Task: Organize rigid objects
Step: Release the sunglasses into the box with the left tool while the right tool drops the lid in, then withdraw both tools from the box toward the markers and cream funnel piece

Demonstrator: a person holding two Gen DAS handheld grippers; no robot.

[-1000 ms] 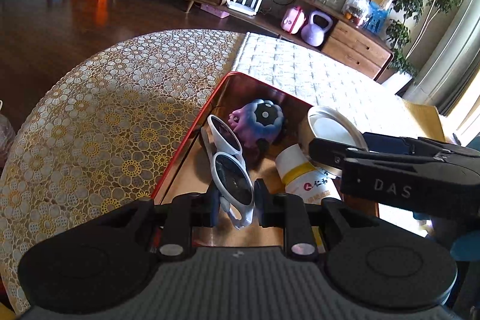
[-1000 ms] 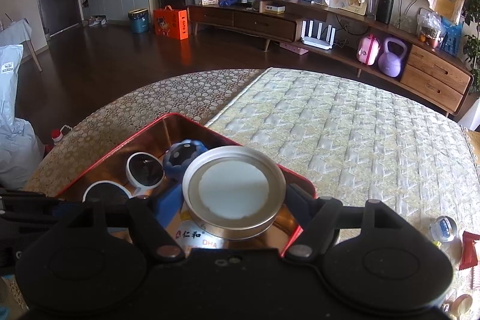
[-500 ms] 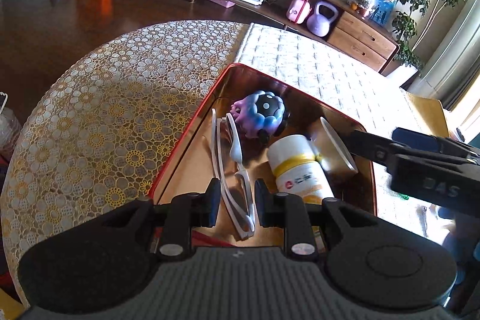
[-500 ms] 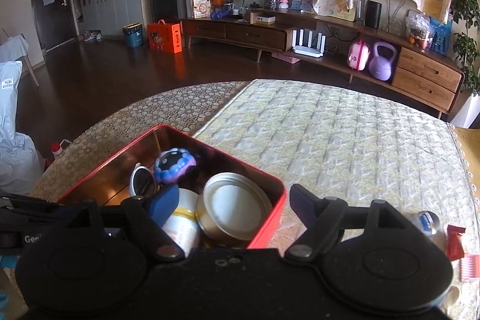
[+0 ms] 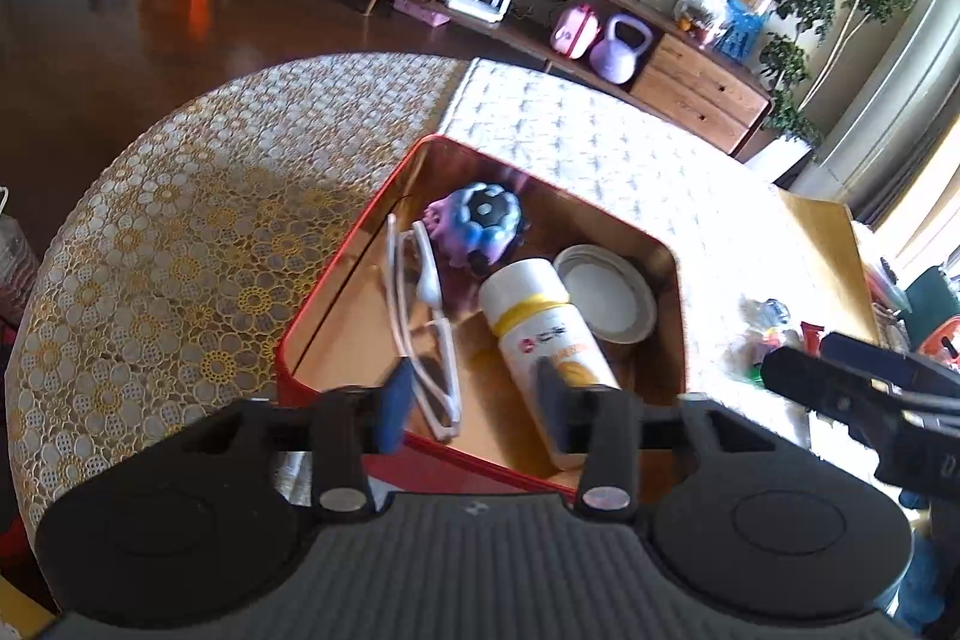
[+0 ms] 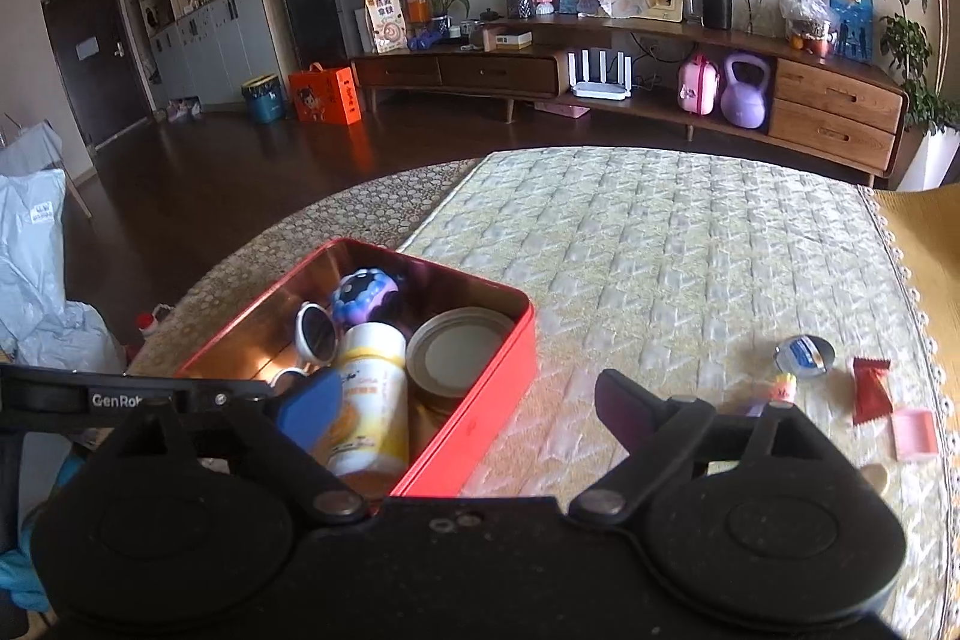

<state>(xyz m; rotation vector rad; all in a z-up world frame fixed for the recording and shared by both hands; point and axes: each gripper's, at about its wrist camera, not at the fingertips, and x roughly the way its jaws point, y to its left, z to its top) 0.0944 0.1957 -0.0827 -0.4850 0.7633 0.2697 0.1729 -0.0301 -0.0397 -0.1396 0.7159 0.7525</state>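
A red tin box (image 5: pixel 336 292) (image 6: pixel 492 400) stands on the table. In it lie white sunglasses (image 5: pixel 420 322) (image 6: pixel 315 331), a purple-blue spiky toy (image 5: pixel 480 220) (image 6: pixel 366 295), a white bottle with a yellow band (image 5: pixel 546 328) (image 6: pixel 369 400) and a round metal tin (image 5: pixel 606 292) (image 6: pixel 459 352). My left gripper (image 5: pixel 474 400) is open and empty, above the box's near edge. My right gripper (image 6: pixel 462 406) is open and empty, over the box's right wall. The right gripper also shows in the left wrist view (image 5: pixel 864 400).
Small items lie on the quilted cloth right of the box: a round foil-topped cup (image 6: pixel 804 355), a red sachet (image 6: pixel 870 388), a pink block (image 6: pixel 915 433) and a small figure (image 6: pixel 780 391). The lace-covered table edge (image 5: pixel 90 244) curves on the left.
My left gripper opened, let go of the sunglasses and drew back. My right gripper released the round tin into the box and pulled back to the right.
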